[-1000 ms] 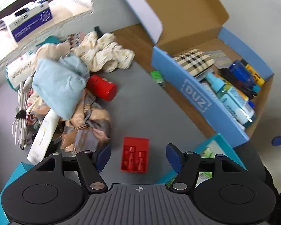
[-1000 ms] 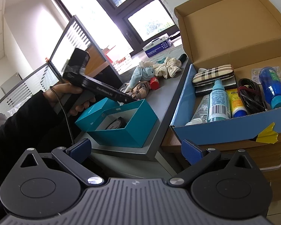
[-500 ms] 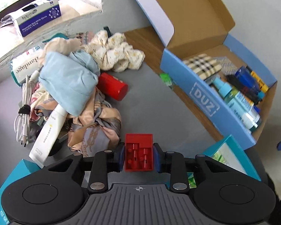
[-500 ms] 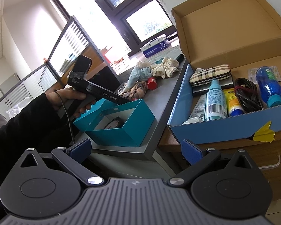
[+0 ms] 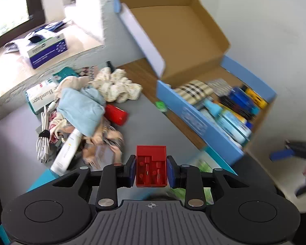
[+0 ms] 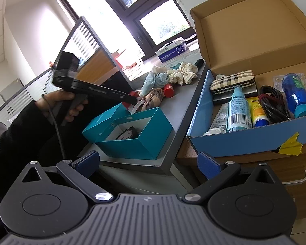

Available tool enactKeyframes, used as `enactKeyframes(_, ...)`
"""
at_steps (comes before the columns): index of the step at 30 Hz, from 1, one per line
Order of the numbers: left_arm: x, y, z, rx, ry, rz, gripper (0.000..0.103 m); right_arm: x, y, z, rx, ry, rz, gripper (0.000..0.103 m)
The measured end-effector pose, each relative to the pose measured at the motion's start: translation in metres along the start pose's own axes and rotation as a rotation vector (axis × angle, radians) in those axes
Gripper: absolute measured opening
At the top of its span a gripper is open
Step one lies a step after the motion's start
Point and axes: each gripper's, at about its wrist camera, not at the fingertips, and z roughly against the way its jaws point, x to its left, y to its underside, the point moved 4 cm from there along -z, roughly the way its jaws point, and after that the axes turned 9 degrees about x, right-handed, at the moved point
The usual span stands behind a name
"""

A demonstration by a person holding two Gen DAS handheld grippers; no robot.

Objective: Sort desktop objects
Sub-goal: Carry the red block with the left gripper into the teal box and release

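The left gripper (image 5: 151, 171) clamps a red, compartmented plastic block (image 5: 151, 166); the right gripper (image 6: 148, 162) gapes.

Red plastic block (image 5: 151, 165), recessed top, clamped above grey desk (image 5: 153, 126).

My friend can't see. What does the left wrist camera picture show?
The left gripper pinches a red plastic block between its blue fingers, above a grey desk. Behind it sits a pile of cloths, and an open blue box full of bottles on the right.
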Motion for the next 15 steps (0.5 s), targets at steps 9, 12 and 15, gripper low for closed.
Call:
enactKeyframes(9, -0.006, 0.033, -0.011, 0.094, 0.017, -0.002, 0.033, 0.003, 0.002, 0.002, -0.003, -0.005, 0.005, 0.103)
enactKeyframes(12, -0.005, 0.040, -0.021, 0.115, 0.017, 0.007, 0.033, 0.005, 0.003, 0.003, -0.004, -0.006, 0.006, 0.103)
enactKeyframes(15, -0.003, 0.045, -0.029, 0.127, 0.037, 0.020, 0.033, 0.006, 0.003, 0.004, -0.006, -0.006, 0.008, 0.103)
